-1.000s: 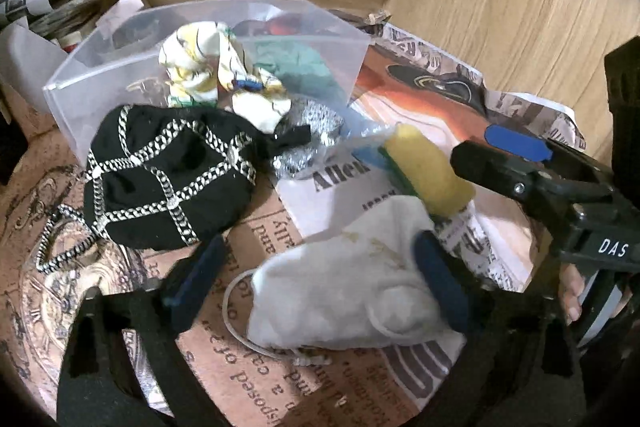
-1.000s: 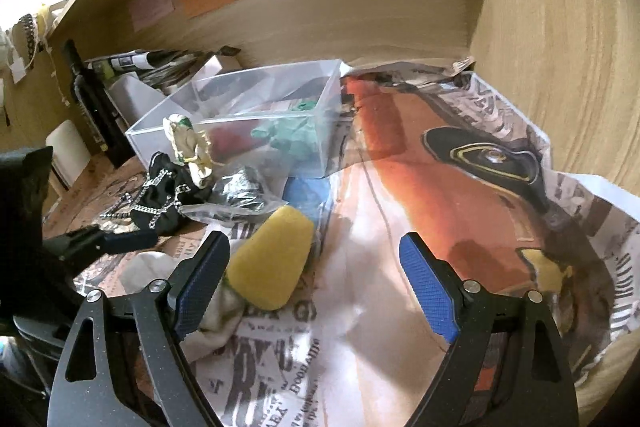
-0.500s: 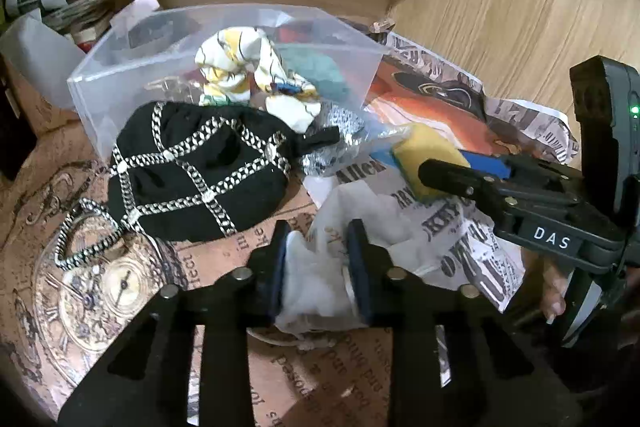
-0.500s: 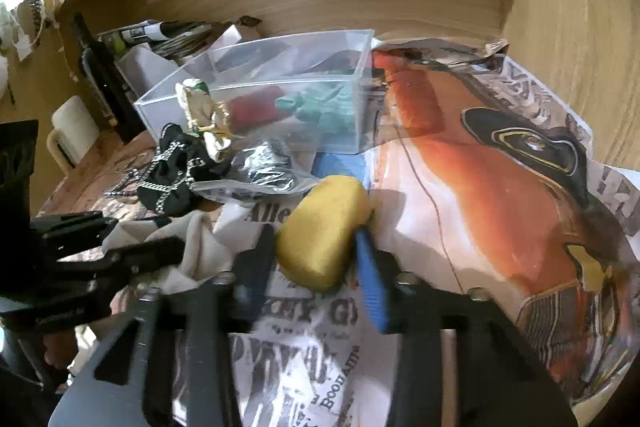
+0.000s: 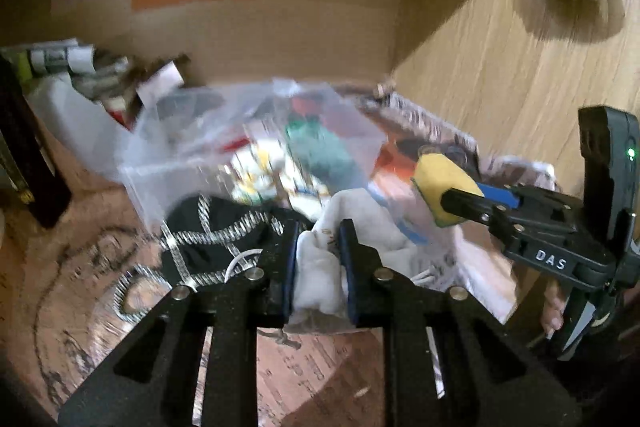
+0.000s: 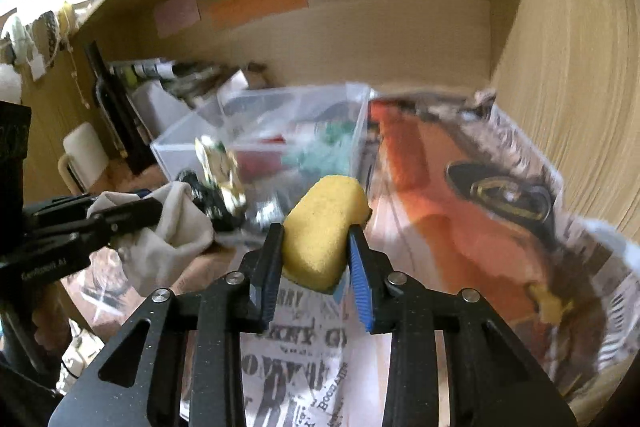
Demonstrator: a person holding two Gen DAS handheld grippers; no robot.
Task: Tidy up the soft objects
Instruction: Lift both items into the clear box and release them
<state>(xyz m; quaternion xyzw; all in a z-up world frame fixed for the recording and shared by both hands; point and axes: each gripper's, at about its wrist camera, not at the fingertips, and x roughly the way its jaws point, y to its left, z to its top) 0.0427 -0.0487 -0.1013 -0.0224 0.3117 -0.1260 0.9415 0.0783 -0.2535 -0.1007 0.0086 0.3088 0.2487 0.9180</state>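
The left claw (image 5: 318, 267) is closed on a white cloth (image 5: 316, 275), and its two blue-padded fingers (image 5: 289, 267) press a fold of the fabric between them; the rest of the cloth hangs loose to the right of the claw and looks lifted above the surface. In the right wrist view the same white cloth (image 6: 168, 239) droops from the left claw (image 6: 120, 217) at the left side. The right claw (image 6: 316, 267) pinches a yellow sponge (image 6: 324, 227) between its pads, and the sponge stands out in front of the fingertips, held above the newspaper (image 6: 460, 211) that covers the desk. From the left wrist view the yellow sponge (image 5: 444, 183) is seen in the right claw (image 5: 464, 199) at the right, higher than the cloth. Just beyond the left claw lies a black pouch (image 5: 216, 231) with silver chain pattern, touching the front wall of a clear plastic box (image 5: 168, 163). The box holds a green soft thing (image 5: 320, 151) and something red, though blur makes them hard to name. A patterned white and yellow cloth (image 6: 220, 171) sits near the front of the box (image 6: 356, 123). Behind all stands a wooden wall with coloured paper notes (image 6: 256, 3).
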